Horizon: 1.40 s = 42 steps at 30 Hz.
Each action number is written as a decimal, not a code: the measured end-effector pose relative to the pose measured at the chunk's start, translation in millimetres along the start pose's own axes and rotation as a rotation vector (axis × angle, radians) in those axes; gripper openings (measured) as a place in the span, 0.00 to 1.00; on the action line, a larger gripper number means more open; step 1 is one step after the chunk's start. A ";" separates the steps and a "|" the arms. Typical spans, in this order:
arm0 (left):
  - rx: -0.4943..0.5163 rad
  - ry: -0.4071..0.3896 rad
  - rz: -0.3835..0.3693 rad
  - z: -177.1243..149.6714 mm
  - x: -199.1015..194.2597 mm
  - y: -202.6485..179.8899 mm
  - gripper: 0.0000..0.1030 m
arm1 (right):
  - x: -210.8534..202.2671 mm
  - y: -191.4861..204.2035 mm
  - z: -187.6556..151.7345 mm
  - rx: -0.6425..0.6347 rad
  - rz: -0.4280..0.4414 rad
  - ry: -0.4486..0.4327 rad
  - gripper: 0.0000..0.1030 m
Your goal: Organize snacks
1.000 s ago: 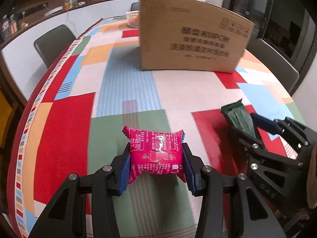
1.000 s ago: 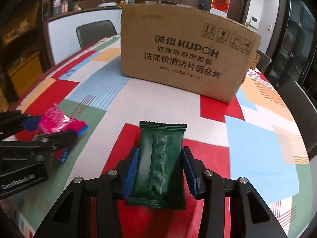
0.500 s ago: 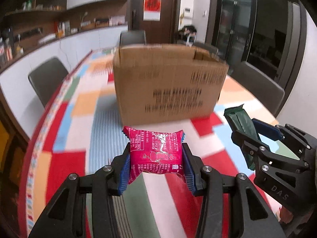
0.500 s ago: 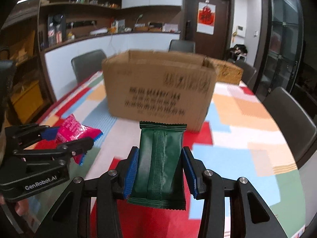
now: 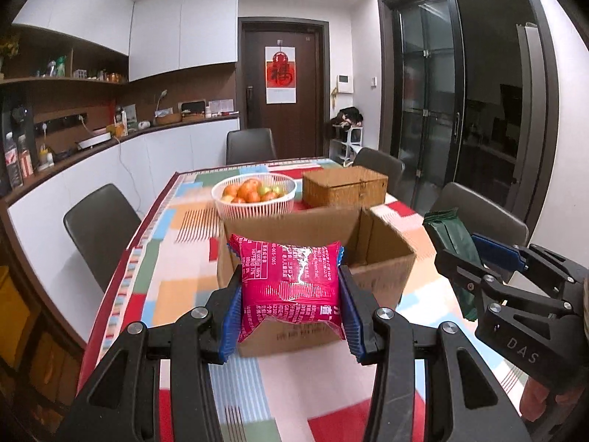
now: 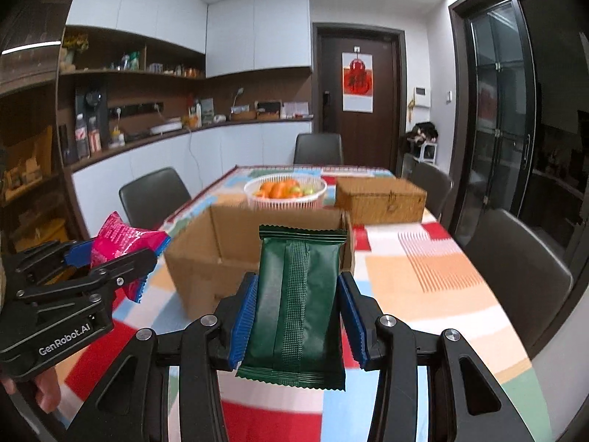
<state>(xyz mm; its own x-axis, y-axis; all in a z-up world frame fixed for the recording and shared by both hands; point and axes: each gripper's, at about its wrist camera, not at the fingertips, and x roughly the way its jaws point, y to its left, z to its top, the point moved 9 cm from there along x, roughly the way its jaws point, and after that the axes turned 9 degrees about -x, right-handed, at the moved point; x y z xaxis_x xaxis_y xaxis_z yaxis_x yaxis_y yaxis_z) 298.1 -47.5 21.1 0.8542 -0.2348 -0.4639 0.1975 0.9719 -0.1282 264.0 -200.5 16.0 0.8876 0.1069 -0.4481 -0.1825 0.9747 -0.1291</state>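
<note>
Both grippers have risen off the surface since the earlier frames, and the cardboard box now shows its open top instead of only its printed side; left gripper (image 5: 291, 296) jaws clamped on the pink snack packet (image 5: 289, 287), blue pads pressing both its sides, packet held upright in the air in front of the box, text side facing the camera; from the right wrist view the same pink packet (image 6: 123, 245) sits at the left, pinched in the left gripper (image 6: 110, 261); right gripper (image 6: 297, 311) jaws closed on the green snack packet (image 6: 296, 305), held upright by its long sides, crimped top edge up, its top overlapping the near rim of the box; in the left wrist view the right gripper (image 5: 475, 258) sits at the right edge with the green packet (image 5: 454, 250) tilted in it; just beyond, the cardboard box (image 5: 383, 258) stands on the patchwork-coloured surface (image 5: 173, 283), flaps open, inside not visible down to the bottom; behind the box a white basket of fruit (image 5: 254, 199), orange and green pieces, and beside it on the right a wicker case (image 5: 344, 188), lid shut; dark chairs (image 5: 97, 226) around the surface; far back a dark door (image 5: 281, 92) with a red hanging on it
</note>
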 end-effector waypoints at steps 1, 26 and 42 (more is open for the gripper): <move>0.003 -0.004 0.006 4.4 3.6 1.9 0.45 | 1.4 -1.1 4.5 0.002 0.001 -0.005 0.43; -0.036 0.165 0.027 38.2 123.6 18.2 0.51 | 137.3 -27.3 51.3 0.050 0.093 0.183 0.44; -0.016 0.098 0.171 -7.1 36.8 31.6 0.70 | 88.0 -14.3 13.4 0.031 0.057 0.170 0.66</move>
<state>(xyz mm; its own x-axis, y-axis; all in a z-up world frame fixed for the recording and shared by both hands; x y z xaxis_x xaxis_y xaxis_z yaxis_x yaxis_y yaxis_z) 332.5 -25.6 -6.2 0.8234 -0.0681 -0.5634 0.0456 0.9975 -0.0541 350.4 -202.4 -9.7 0.7915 0.1295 -0.5972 -0.2145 0.9740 -0.0731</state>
